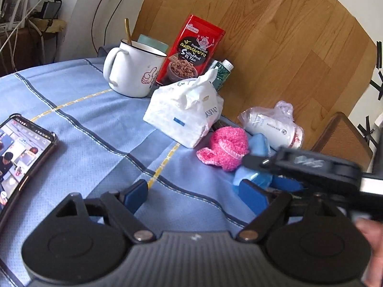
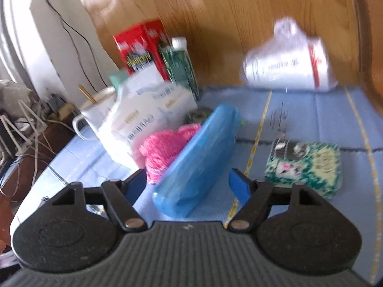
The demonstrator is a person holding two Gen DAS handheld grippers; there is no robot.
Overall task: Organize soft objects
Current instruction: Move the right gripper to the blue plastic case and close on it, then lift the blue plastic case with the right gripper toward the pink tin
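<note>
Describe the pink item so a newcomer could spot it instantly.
On the blue tablecloth, find the white tissue pack in front of the red tin. The pink crocheted scrubby lies at its base, beside a blue soft case. It is the only pink, yarn-textured thing there.

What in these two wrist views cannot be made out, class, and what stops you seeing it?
- Phone, left wrist view: cut off by the left edge; screen contents too small.
- Blue soft object, left wrist view: mostly hidden behind the right tongs crossing in front.
- Print on the white tissue pack, right wrist view: motion-blurred.
- Mug contents, left wrist view: hidden by its rim.
</note>
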